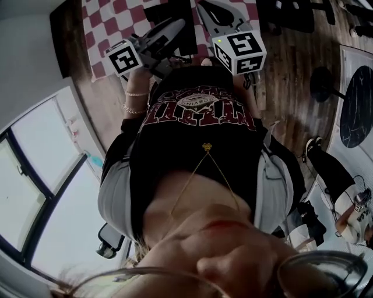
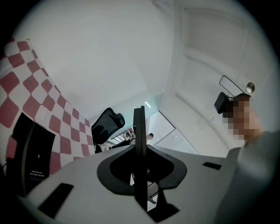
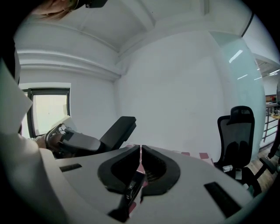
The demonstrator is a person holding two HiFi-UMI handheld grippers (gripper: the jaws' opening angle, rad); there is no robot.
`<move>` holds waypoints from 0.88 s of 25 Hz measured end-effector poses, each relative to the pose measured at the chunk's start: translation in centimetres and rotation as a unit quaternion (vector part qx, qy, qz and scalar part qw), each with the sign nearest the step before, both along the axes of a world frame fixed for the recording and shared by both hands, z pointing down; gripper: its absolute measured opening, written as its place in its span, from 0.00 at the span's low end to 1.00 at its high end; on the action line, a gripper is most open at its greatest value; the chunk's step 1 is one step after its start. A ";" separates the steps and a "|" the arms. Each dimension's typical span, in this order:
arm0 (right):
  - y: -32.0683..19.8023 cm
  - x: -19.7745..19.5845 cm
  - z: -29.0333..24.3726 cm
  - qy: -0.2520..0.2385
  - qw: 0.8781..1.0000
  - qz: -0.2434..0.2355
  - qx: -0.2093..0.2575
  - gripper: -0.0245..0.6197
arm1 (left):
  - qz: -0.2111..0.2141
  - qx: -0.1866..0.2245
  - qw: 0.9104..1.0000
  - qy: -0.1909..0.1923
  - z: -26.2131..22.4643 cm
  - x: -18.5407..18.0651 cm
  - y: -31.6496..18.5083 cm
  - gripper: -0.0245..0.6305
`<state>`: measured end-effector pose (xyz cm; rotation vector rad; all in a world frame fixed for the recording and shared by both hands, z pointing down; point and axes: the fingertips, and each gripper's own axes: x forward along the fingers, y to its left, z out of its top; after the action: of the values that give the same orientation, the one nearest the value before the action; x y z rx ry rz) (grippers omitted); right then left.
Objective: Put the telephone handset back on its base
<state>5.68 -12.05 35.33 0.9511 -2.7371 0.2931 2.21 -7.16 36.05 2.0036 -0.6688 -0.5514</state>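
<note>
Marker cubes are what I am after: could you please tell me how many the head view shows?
2. The left cube sits upper left, beside the checkered cloth; the right cube sits upper middle, above the person's black shirt, which may hide others.

Head camera: on the person's head, aimed steeply down past the torso (image 1: 198, 116) to the checkered cloth (image 1: 116, 17) and wood floor (image 1: 291, 70) well below. Left tool (image 2: 140, 145) camera: close behind its jaws, tilted up at pale wall and ceiling (image 2: 109, 52). Right tool (image 3: 140, 151) camera: close behind its jaws, roughly level toward a white wall (image 3: 175, 96). Shared: the cloth in all three views, and a black office chair (image 3: 238, 131) in each tool view.
</note>
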 end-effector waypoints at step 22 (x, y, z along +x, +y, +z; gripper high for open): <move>0.5 -4.6 2.1 0.036 0.997 0.053 -0.035 0.08 | 0.033 -0.040 0.999 -0.006 3.4 -6.1 -0.4 0.16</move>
<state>1.08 -11.55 37.46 1.0672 -2.5992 0.3630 -3.86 -7.57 39.42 1.9480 -0.6210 -0.4665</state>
